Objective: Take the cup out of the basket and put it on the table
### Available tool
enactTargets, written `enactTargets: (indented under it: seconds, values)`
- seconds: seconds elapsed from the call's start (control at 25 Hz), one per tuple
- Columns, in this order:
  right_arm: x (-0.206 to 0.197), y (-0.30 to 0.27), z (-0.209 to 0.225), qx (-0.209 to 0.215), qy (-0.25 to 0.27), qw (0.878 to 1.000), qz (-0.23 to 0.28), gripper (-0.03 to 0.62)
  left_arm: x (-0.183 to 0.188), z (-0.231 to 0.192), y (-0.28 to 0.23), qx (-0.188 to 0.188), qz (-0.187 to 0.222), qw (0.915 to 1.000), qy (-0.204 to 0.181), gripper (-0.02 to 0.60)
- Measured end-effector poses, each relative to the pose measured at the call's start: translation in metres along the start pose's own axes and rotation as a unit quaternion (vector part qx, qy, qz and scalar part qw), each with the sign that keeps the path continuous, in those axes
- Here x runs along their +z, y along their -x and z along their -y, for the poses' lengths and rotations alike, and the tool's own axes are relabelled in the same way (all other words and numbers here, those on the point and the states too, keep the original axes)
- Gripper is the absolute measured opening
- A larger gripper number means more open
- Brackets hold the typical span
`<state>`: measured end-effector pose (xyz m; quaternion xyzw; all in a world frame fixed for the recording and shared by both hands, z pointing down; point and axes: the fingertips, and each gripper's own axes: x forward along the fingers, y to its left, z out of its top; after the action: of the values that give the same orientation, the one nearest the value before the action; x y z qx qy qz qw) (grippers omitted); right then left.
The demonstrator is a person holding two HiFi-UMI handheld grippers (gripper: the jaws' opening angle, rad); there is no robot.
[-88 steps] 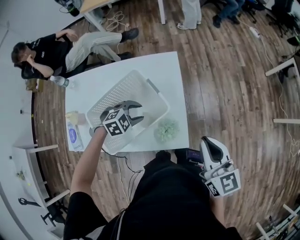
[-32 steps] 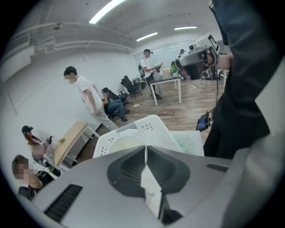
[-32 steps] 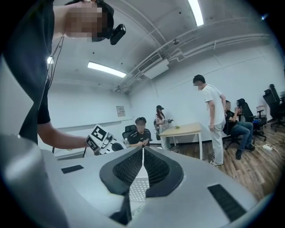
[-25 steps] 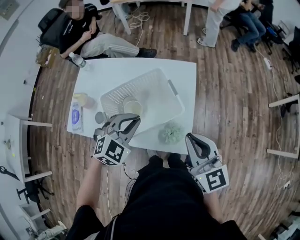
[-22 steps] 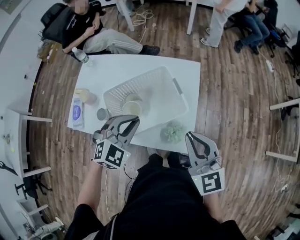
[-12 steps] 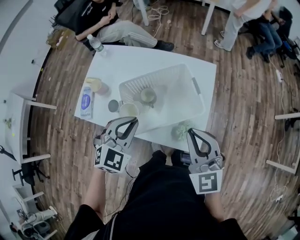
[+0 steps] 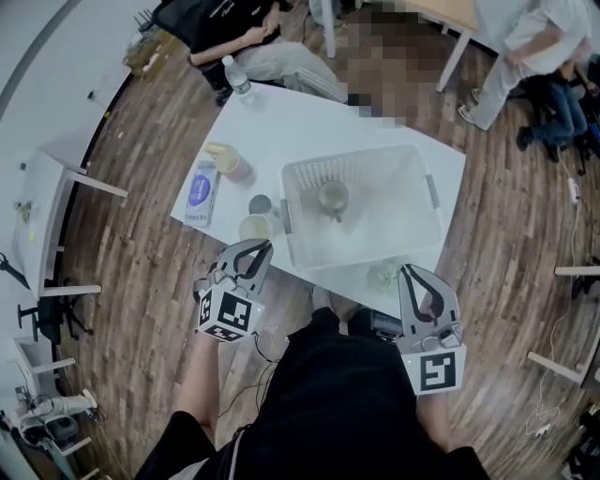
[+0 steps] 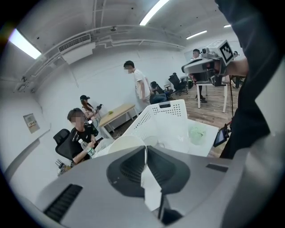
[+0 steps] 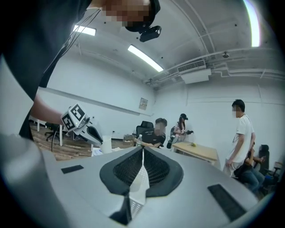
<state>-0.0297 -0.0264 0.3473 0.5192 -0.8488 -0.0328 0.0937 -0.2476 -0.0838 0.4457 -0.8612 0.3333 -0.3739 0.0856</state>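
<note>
White perforated plastic forms the basket (image 7: 412, 192), which sits on the white desk (image 7: 309, 117). One pale cup (image 7: 331, 197) stands inside it, toward its left wall. A second cup (image 7: 255, 228), cream-coloured, stands upright on the desk just outside that wall, with a small grey round object (image 7: 261, 203) just beside it.

The left claw (image 7: 262, 249) hovers at the near edge of the desk, close to the cream cup but not touching it. Its jaws are pressed together with nothing between them. In the left gripper view the closed left claw (image 8: 145, 149) points over the cream cup's rim (image 8: 127, 142) toward the basket (image 8: 164, 120).

The right claw (image 7: 411, 274) is held at the desk's near edge, next to a fuzzy green ball (image 7: 386, 277). In the right gripper view the right claw (image 9: 142, 151) also has its jaws closed and grips nothing.

Further left on the desk lie a blue-and-white packet (image 7: 200, 185) and a tumbler (image 7: 230, 161). A water bottle (image 7: 236, 77) stands at the far corner, in front of a seated person (image 7: 225, 23). Wood flooring (image 7: 141, 253) surrounds the desk.
</note>
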Motion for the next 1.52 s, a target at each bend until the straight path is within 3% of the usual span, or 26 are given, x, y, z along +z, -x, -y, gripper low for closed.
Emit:
enactTargets:
  seconds: [0.2, 0.44, 0.64, 0.88, 1.2, 1.36, 1.52]
  values:
    - [0.000, -0.005, -0.001, 0.001, -0.015, 1.000, -0.006, 0.028, -0.050, 0.003, -0.012, -0.008, -0.047, 0.9986, 0.024, 0.020]
    - [-0.001, -0.005, -0.009, 0.010, -0.023, 1.000, -0.017, 0.028, -0.104, 0.025, -0.047, -0.050, -0.098, 0.9938, 0.016, 0.020]
    - [-0.007, -0.003, -0.010, 0.008, -0.022, 0.999, -0.027, 0.028, -0.129, 0.047, -0.086, -0.088, -0.114, 0.9893, 0.022, 0.021]
    - [-0.003, -0.007, -0.018, 0.003, -0.019, 0.999, -0.042, 0.028, -0.152, 0.060, -0.111, -0.129, -0.119, 0.9827, 0.058, 0.021]
    - [-0.002, -0.013, -0.021, -0.001, -0.018, 0.999, -0.044, 0.028, -0.164, 0.068, -0.122, -0.138, -0.133, 0.9799, 0.056, 0.025]
    - [-0.003, -0.015, -0.019, -0.001, -0.018, 0.999, -0.046, 0.028, -0.160, 0.068, -0.122, -0.145, -0.124, 0.9799, 0.057, 0.083]
    - [-0.005, -0.018, -0.018, 0.001, -0.019, 0.999, -0.047, 0.028, -0.158, 0.064, -0.120, -0.138, -0.119, 0.9819, 0.051, 0.092]
